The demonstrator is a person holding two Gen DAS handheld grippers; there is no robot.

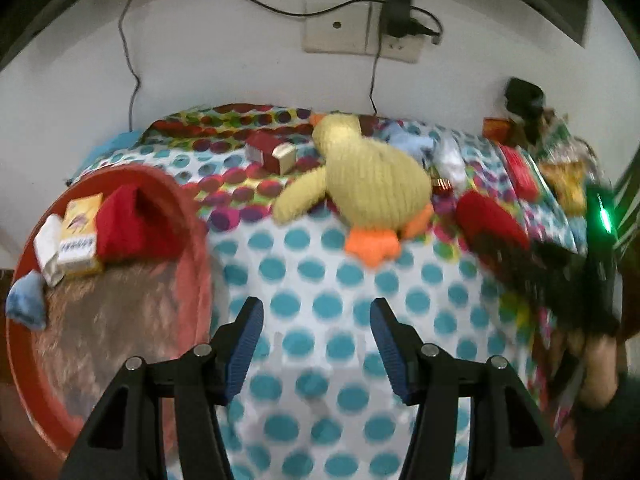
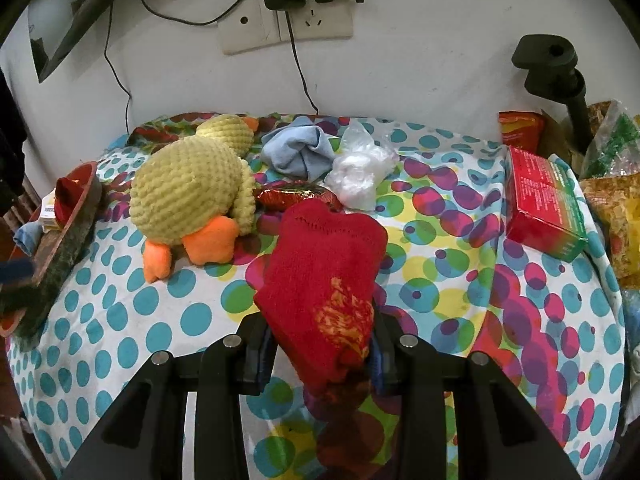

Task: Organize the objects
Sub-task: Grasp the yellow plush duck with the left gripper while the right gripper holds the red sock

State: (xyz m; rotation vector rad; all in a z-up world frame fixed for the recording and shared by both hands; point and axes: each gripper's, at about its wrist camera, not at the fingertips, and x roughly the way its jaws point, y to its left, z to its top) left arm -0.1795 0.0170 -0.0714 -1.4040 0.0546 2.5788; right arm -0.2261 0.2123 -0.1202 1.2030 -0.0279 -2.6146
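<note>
My right gripper (image 2: 320,336) is shut on a red sock (image 2: 324,264) with an orange pattern and holds it above the dotted cloth. The sock also shows in the left wrist view (image 1: 490,216), held by the right gripper (image 1: 520,248). My left gripper (image 1: 316,320) is open and empty over the cloth, just right of a red tray (image 1: 32,360). The tray holds another red sock (image 1: 128,224), a yellow box (image 1: 80,236), a white packet (image 1: 46,248) and a blue cloth (image 1: 26,304). A yellow plush duck (image 1: 368,180) lies ahead.
On the cloth lie a blue sock (image 2: 298,150), a clear plastic bag (image 2: 360,168), a shiny red wrapper (image 2: 296,196), a red box (image 2: 544,200) and a small red box (image 1: 272,152). Snack bags (image 2: 612,184) and a black clamp stand (image 2: 560,76) stand at right. A wall socket (image 2: 288,20) is behind.
</note>
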